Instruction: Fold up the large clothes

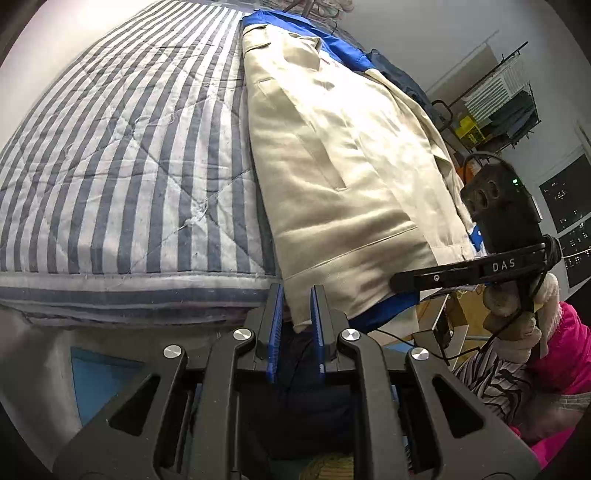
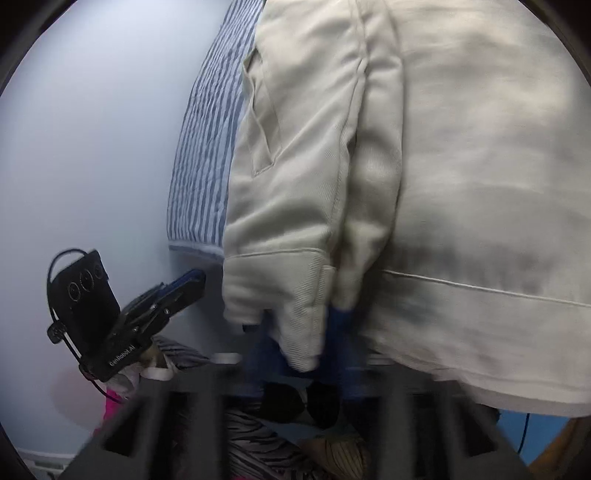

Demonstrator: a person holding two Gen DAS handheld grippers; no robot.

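Cream jacket (image 1: pixel 332 177) lying long-ways beside striped quilt (image 1: pixel 122 158), hem nearest, left gripper (image 1: pixel 297 295) pinching hem corner, right gripper (image 2: pixel 303 380) too blurry to tell.

a bed covered by a quilted blue-and-white striped mattress pad (image 1: pixel 122 158) fills most of the left wrist view, its stitched edge running along the near side. behind it stands a plain pale wall (image 1: pixel 424 33), evenly lit. at the far right a black wire rack (image 1: pixel 506 96) holds a white slatted item, dark folded cloth and a yellow box. a dark panel with small white marks (image 1: pixel 569 206) hangs on the wall near the rack. the right wrist view shows the same pale wall (image 2: pixel 96 140).
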